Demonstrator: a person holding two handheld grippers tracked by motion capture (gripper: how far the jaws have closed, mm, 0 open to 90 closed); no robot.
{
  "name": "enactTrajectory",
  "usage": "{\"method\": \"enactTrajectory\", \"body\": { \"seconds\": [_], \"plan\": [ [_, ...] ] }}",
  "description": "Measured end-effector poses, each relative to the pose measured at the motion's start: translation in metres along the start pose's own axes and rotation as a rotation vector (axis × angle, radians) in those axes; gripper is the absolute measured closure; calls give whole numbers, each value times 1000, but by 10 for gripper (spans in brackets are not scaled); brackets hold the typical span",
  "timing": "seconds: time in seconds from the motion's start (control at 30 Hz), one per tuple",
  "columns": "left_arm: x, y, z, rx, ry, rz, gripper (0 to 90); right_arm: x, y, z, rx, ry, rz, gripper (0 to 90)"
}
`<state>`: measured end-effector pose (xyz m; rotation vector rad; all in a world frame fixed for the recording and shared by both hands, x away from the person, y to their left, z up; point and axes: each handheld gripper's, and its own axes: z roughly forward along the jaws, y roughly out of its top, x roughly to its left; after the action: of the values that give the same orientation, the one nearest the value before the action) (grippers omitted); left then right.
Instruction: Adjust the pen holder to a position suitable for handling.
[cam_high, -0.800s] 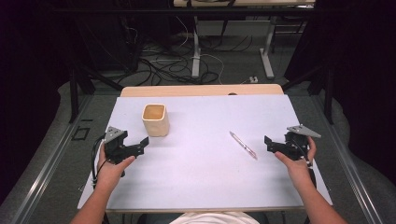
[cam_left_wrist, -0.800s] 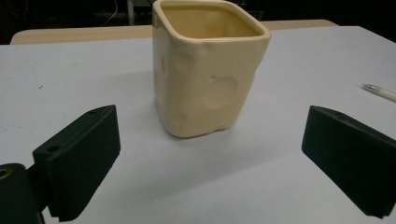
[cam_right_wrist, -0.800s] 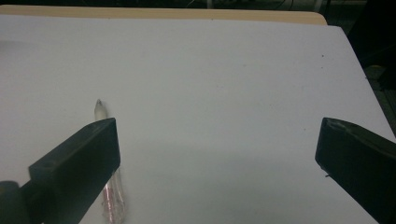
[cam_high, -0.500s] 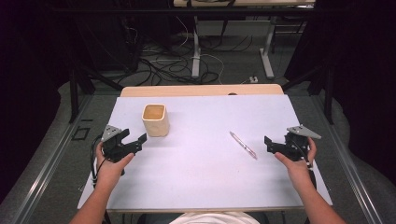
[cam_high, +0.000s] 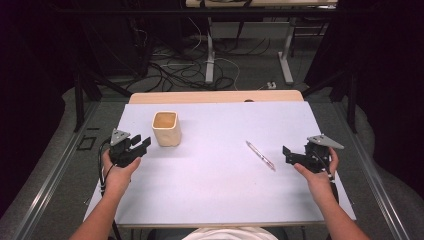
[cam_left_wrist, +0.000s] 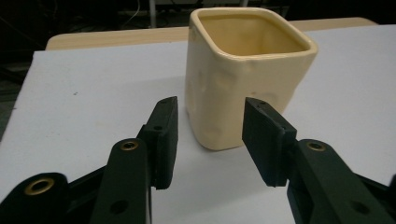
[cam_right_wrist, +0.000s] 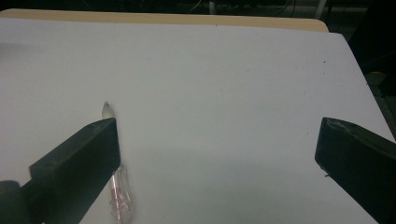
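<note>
Facing glossy cream square cup (cam_left_wrist: 243, 74) | left claw (cam_left_wrist: 210, 135) open | right claw (cam_right_wrist: 217, 149) open beside clear slim pen (cam_right_wrist: 116, 186)

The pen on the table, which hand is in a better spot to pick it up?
The right. The right gripper sits close beside the pen with its jaws wide open, while the left gripper is across the table, pointing at the cup.

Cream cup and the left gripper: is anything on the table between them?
Nothing visible. In the left gripper view the left gripper has open jaws pointing straight at the cream cup, with bare white table between. The pen lies well off toward the right gripper.
</note>
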<state>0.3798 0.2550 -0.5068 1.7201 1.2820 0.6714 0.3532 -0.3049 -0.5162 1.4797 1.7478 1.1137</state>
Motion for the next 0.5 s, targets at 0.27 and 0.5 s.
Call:
{"method": "enactTrajectory", "body": {
  "seconds": [0.27,0.5],
  "plan": [
    [4,12,9,44,21,-43,630,1,-1,2,-3,13,-8,1],
    [11,17,18,45,23,-113,807,4,-1,3,-2,14,-13,3]
  ]
}}
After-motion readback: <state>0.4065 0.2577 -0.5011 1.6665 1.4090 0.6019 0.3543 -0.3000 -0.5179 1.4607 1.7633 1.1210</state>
